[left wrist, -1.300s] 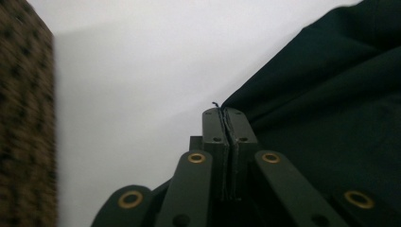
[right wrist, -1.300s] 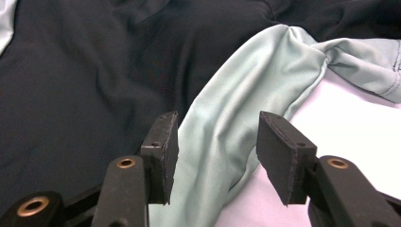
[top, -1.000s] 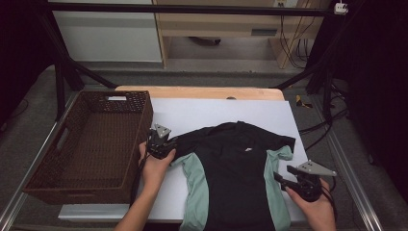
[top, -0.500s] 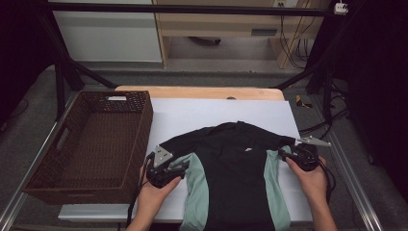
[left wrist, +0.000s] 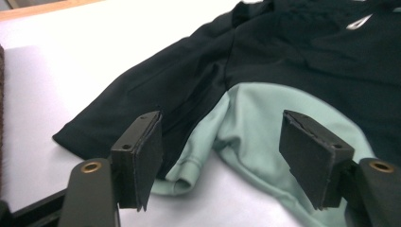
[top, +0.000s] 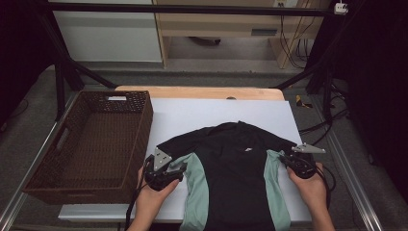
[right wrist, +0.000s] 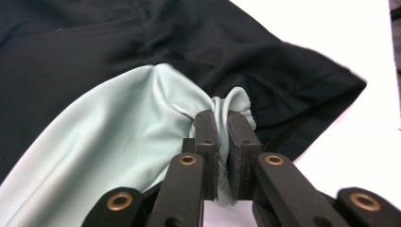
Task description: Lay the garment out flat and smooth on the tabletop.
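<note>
Shirt (top: 235,168): black with mint-green side panels, spread flat on the white sheet (top: 202,115) over the table, collar toward the far edge, hem running off the near edge.
Left gripper (top: 179,169): held in the left hand (top: 154,192) at the shirt's left side; jaws apart, just been opening, pads clear of the cloth, with the folded mint edge (left wrist: 198,161) lying between them on the sheet (seen plainly in the left gripper view).
Right gripper (top: 284,160): held in the right hand (top: 310,185) at the shirt's right side; jaws just been closing, now pressed together on a bunched fold of mint fabric (right wrist: 227,106) below the black sleeve (right wrist: 302,80).
Basket (top: 91,144): brown wicker, left of the sheet, just beside the left gripper, apart from the shirt.
</note>
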Motion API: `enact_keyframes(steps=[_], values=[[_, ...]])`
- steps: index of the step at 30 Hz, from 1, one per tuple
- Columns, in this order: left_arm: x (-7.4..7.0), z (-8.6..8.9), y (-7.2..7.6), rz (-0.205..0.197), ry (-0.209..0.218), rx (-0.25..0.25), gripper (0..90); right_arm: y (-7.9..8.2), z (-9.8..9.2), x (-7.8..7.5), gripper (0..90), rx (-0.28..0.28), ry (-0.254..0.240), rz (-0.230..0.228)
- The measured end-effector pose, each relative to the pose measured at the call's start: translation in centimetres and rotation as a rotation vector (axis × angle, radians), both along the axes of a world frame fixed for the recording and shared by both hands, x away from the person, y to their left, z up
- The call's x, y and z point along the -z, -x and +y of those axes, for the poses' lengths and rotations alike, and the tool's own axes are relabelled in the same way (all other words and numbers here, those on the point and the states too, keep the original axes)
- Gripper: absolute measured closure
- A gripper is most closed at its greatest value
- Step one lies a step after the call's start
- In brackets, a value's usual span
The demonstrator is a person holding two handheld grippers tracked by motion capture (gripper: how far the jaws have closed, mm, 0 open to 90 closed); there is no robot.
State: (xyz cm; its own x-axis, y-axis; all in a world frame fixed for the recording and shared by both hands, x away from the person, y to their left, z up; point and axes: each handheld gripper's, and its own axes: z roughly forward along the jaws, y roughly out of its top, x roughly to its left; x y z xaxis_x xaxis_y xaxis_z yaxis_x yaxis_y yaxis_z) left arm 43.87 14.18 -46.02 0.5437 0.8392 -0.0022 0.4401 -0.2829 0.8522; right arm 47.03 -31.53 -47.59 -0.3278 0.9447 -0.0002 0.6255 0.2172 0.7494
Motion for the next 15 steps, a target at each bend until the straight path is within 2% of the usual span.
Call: enact_keyframes(steps=[4,6,8,12,15], values=[[0.1,0.0,0.0,0.006,0.001,0.005,32.4,1.9,0.2,-1.0,84.9,-0.009,0.075,-0.046],[0.1,-0.1,0.0,0.012,-0.008,0.010,32.3,2.7,0.2,-1.4,85.0,-0.009,0.093,-0.055],[0.3,-0.2,0.0,0.025,-0.021,0.024,32.1,3.3,0.0,-1.6,85.0,-0.001,0.088,-0.055],[0.6,-0.5,0.1,0.039,-0.031,0.041,32.1,3.4,0.1,-1.0,82.1,-0.013,0.073,-0.008],[0.3,-0.8,0.4,0.036,-0.022,0.057,32.6,3.3,0.1,-0.6,75.0,-0.012,0.073,0.012]])
